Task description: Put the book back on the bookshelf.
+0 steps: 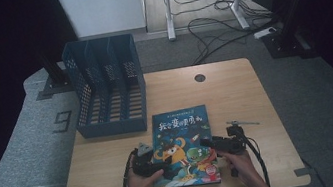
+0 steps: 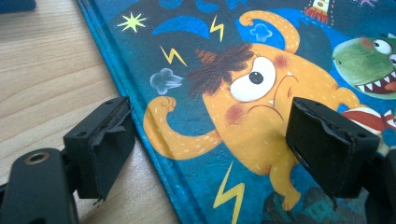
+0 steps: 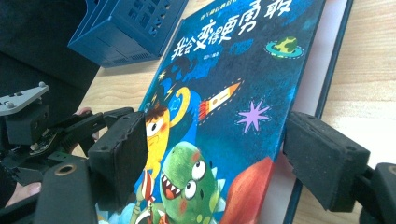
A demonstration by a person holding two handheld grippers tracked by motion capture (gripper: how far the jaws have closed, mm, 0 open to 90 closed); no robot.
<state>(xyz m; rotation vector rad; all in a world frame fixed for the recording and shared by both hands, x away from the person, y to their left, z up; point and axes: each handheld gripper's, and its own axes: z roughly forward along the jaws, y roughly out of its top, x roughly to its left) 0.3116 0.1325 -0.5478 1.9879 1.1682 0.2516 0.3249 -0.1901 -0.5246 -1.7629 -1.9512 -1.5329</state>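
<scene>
Wooden table (image 1: pixel 235 92): left gripper (image 1: pixel 158 164), right gripper (image 1: pixel 211 143) low over book (image 1: pixel 179 122), jaws apart, straddling opposite edges.

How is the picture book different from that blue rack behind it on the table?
The picture book lies flat on the table, while the blue rack stands upright on it. The book is brightly coloured, with cartoon monsters and a rocket; the rack is one plain dark blue. The book's cover is solid; the rack has perforated walls split into slots. The book lies between the left claw and right claw; the rack sits farther back. Both rest on the wooden table.
</scene>
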